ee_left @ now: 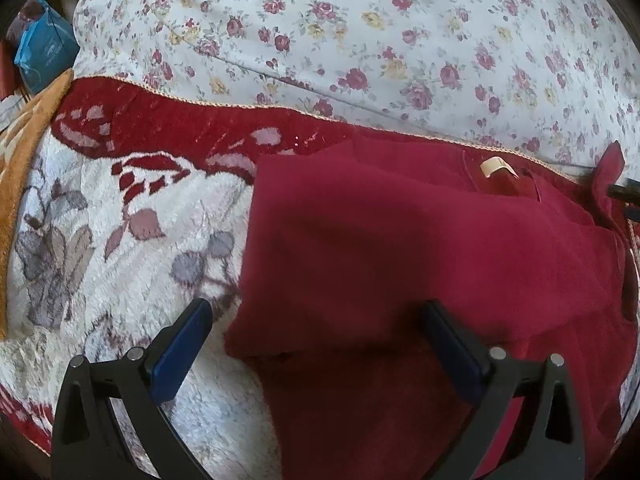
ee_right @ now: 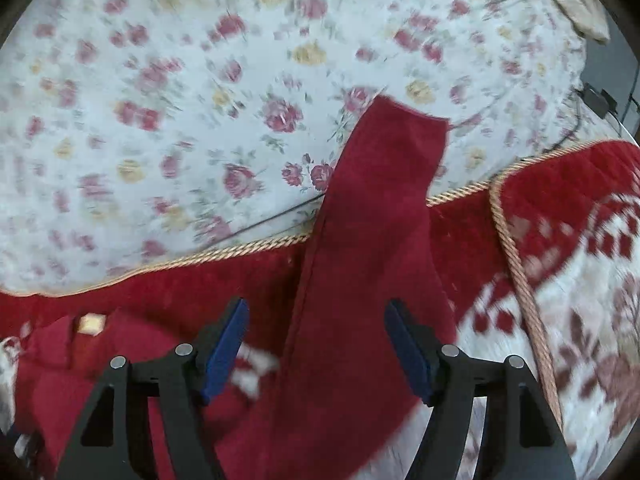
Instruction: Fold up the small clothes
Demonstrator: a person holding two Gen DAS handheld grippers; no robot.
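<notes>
A dark red small garment (ee_left: 400, 248) lies on the patterned blanket, partly folded, with a cream neck label (ee_left: 494, 168) near its far edge. My left gripper (ee_left: 316, 316) is open and empty, just above the garment's near left edge. In the right wrist view a long red sleeve (ee_right: 372, 232) stretches away over the blanket's border onto the floral sheet. My right gripper (ee_right: 316, 320) is open, its blue pads (ee_right: 226, 348) on either side of the sleeve, not closed on it. The label also shows in the right wrist view (ee_right: 90, 324). The right view is blurred.
A fleecy red, white and grey blanket (ee_left: 120, 216) with a gold cord edge (ee_right: 516, 256) covers the bed. A floral sheet (ee_left: 360, 40) lies beyond it. A blue bag (ee_left: 42, 54) sits at the far left. A dark cable (ee_right: 576, 120) runs at the right.
</notes>
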